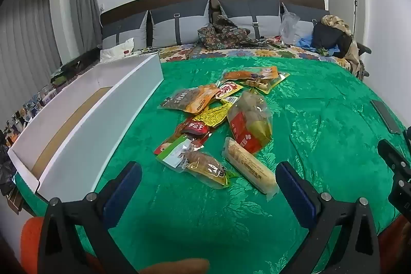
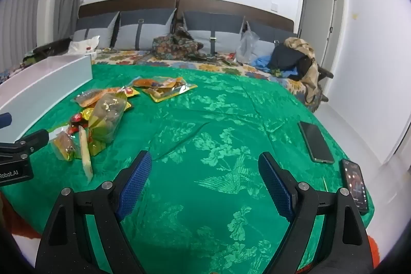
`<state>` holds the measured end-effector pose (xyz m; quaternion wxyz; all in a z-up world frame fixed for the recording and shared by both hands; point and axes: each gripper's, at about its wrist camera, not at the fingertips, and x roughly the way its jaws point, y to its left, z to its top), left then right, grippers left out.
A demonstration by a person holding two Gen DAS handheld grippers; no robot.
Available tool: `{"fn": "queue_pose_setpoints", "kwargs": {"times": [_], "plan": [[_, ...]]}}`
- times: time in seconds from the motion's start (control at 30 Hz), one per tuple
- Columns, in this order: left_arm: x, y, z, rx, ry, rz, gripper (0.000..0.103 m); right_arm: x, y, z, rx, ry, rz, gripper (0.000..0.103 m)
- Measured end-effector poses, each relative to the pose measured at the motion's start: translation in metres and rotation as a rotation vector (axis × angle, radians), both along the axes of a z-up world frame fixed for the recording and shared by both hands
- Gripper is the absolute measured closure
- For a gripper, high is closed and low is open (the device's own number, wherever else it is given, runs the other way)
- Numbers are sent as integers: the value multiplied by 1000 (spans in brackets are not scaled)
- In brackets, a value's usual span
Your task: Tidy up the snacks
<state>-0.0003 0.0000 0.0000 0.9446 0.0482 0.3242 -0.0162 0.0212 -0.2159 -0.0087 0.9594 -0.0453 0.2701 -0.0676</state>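
Observation:
A pile of several snack packets (image 1: 218, 117) lies on the green bedspread (image 1: 308, 120); it also shows at the left in the right wrist view (image 2: 102, 114). Nearest my left gripper are a long pale bar (image 1: 250, 167) and a green-and-yellow packet (image 1: 197, 162). A long white box (image 1: 84, 125) with a brown floor stands open at the left of the pile. My left gripper (image 1: 208, 173) is open and empty just short of the pile. My right gripper (image 2: 205, 166) is open and empty over bare bedspread, right of the pile.
Two phones (image 2: 317, 141) (image 2: 355, 184) lie on the bedspread at the right edge. Pillows (image 1: 179, 25), a patterned cloth (image 1: 226, 35), a plastic bag (image 1: 289, 27) and clothes (image 1: 331, 35) lie at the bed's head. The right gripper's body (image 1: 395, 166) shows at the left view's right edge.

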Motion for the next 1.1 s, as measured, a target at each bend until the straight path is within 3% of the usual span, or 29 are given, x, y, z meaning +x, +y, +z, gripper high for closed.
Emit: {"fn": "queue_pose_setpoints", "kwargs": {"times": [1.1], "plan": [[0,10,-5,28,-12,38,0,-1,6,2,-30,-24,12,16]]}}
